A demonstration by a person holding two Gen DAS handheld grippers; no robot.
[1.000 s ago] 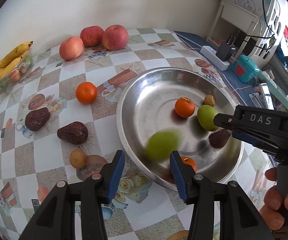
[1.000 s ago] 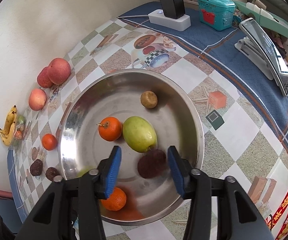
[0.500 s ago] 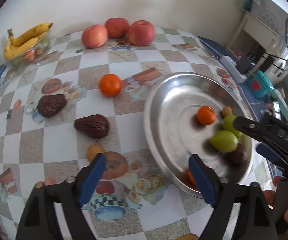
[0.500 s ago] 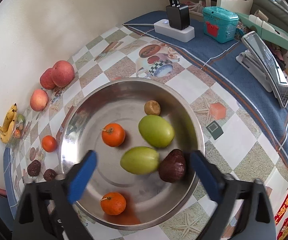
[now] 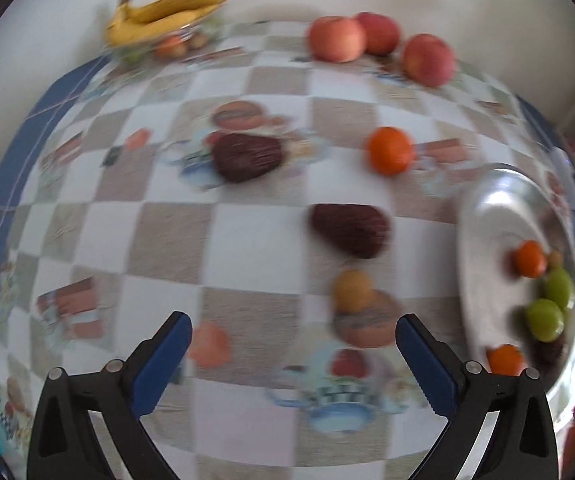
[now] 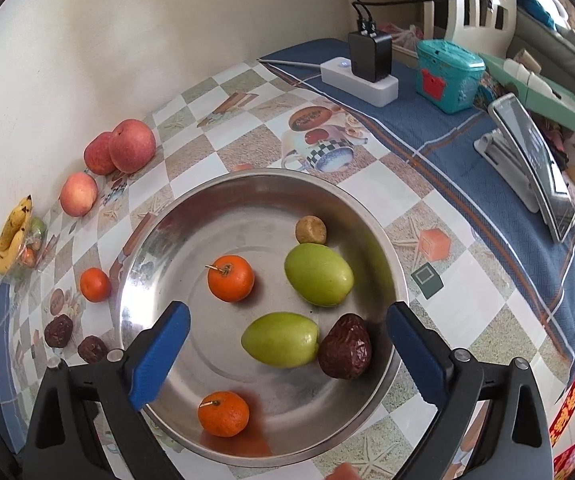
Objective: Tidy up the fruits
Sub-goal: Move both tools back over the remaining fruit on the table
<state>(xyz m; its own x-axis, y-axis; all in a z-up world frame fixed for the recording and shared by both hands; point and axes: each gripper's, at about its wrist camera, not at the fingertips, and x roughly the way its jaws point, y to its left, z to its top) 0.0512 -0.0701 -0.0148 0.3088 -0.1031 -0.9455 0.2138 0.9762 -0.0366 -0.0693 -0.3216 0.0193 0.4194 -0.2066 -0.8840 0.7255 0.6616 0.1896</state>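
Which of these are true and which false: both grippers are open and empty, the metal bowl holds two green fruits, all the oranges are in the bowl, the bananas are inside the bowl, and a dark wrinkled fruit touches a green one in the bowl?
1. Both the left gripper and the right gripper are open and empty. True.
2. The metal bowl holds two green fruits. True.
3. All oranges are in the bowl. False: two oranges are inside, but a third orange sits on the tablecloth.
4. The bananas are inside the bowl. False: they lie by the wall, far from it.
5. A dark wrinkled fruit touches a green one in the bowl. True.
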